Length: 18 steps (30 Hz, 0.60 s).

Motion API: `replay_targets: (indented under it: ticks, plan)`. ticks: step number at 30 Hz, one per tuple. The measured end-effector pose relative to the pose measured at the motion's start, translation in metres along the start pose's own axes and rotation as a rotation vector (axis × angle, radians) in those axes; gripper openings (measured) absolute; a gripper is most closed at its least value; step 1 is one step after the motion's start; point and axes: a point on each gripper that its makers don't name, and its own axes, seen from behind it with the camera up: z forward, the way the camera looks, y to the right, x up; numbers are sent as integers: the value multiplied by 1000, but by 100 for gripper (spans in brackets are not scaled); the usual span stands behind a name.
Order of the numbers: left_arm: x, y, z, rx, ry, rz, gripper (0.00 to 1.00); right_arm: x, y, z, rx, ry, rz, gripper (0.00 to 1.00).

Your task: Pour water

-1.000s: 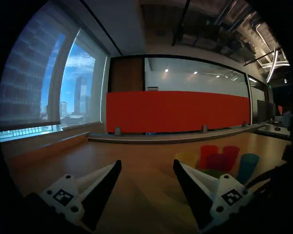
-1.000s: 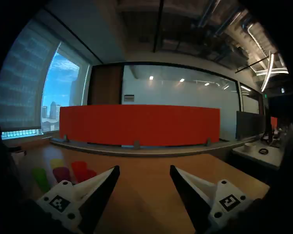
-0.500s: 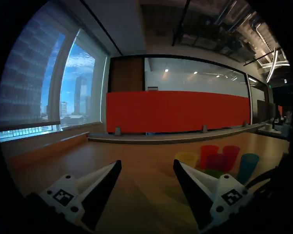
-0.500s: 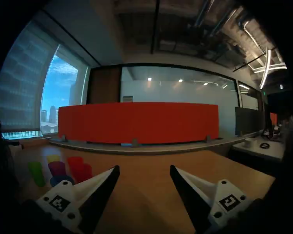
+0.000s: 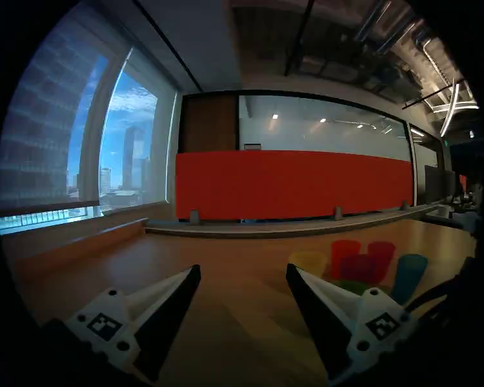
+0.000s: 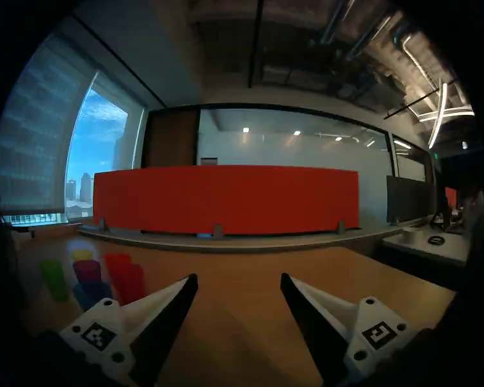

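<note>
Our left gripper (image 5: 242, 284) stays put left of the plastic cups (image 5: 358, 264), our right gripper (image 6: 239, 284) has edged nearer them, both pairs of fingers (image 5: 171, 303) wide open and empty.

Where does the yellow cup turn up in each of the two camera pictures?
Left gripper view: yellow cup sits right of centre, just past the tip of the right-hand jaw.
Right gripper view: yellow cup sits far left, above and beyond the left-hand jaw.
Shared landmark: the red partition across the back.
</note>
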Motion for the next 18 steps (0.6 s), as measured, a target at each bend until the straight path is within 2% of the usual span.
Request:
replay_targets:
  ticks: [6,18]
  plan:
    - [0,0,0,0,0,0,98,-3,4,0,-1,-1,15,99]
    - [0,0,0,0,0,0,99,-8,3,1,3,-22,-1,99]
